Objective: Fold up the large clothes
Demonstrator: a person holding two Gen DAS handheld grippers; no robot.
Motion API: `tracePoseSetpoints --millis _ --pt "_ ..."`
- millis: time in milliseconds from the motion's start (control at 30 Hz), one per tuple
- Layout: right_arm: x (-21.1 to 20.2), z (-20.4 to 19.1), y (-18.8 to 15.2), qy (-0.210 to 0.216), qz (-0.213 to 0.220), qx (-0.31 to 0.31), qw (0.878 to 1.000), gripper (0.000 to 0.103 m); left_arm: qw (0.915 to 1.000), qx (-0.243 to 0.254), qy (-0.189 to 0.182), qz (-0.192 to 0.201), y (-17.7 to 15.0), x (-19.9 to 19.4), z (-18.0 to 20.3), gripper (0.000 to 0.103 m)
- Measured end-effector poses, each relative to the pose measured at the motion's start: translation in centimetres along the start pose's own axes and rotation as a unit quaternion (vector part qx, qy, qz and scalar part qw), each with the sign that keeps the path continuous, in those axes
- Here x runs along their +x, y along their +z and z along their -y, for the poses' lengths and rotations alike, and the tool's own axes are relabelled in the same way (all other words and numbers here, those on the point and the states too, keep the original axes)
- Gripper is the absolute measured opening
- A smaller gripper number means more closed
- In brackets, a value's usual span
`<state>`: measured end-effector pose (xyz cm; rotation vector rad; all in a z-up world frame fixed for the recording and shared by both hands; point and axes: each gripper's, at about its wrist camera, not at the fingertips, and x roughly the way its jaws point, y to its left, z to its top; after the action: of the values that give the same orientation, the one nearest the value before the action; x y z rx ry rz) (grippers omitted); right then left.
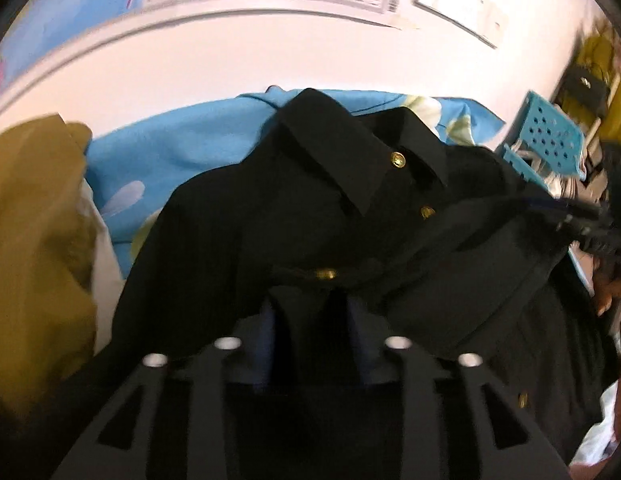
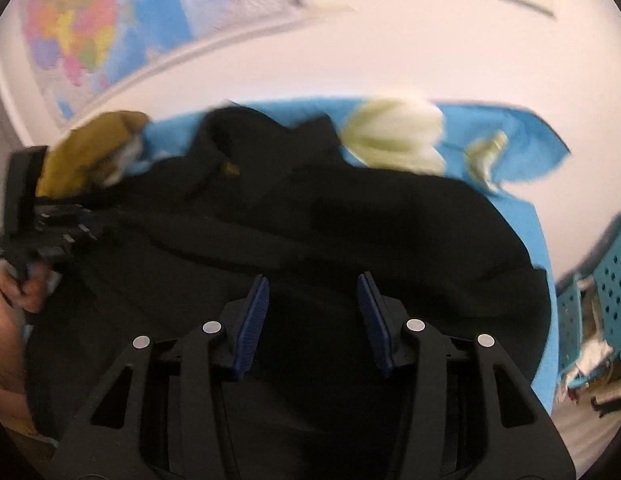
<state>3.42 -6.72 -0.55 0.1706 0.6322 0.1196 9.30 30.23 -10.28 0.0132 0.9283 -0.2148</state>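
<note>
a black jacket [image 1: 310,216] with gold buttons lies spread on a blue flowered sheet [image 1: 158,168]. the left gripper [image 1: 310,320] and right gripper [image 2: 313,292] hang over it, fingers apart, pressing on nothing.

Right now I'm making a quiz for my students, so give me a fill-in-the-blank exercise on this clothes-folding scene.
1. The black garment has buttons coloured ____.
2. It lies on a sheet that is mostly ____ with pale flowers.
3. In the right wrist view, the right gripper has jaws that stand ____, with nothing pinched between the pads.
4. The perforated basket at the side is coloured ____.

Missing words: gold; blue; open; turquoise
</note>
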Motion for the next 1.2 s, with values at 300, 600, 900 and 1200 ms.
tracePoseSetpoints --millis 300,600,900,1200 --pt "4.8 -10.7 1.2 0.089 -0.042 -0.103 0.990 0.051 0.9930 -0.025 0.030 0.112 -3.6 -10.4 -2.4 0.076" --pt "7.2 -12.8 1.1 0.098 -0.071 -0.098 0.988 0.054 0.9688 -0.111 0.154 0.159 -11.5 -19.6 -10.1 0.085" --pt "3.7 -16.2 1.1 0.147 -0.040 -0.106 0.983 0.065 0.9669 -0.159 0.179 0.089 -18.5 -19.4 -16.2 0.090" --pt "4.0 -18.1 0.0 0.160 -0.052 -0.100 0.981 0.068 0.9656 -0.174 0.182 0.064 -20.1 -16.4 -18.7 0.030"
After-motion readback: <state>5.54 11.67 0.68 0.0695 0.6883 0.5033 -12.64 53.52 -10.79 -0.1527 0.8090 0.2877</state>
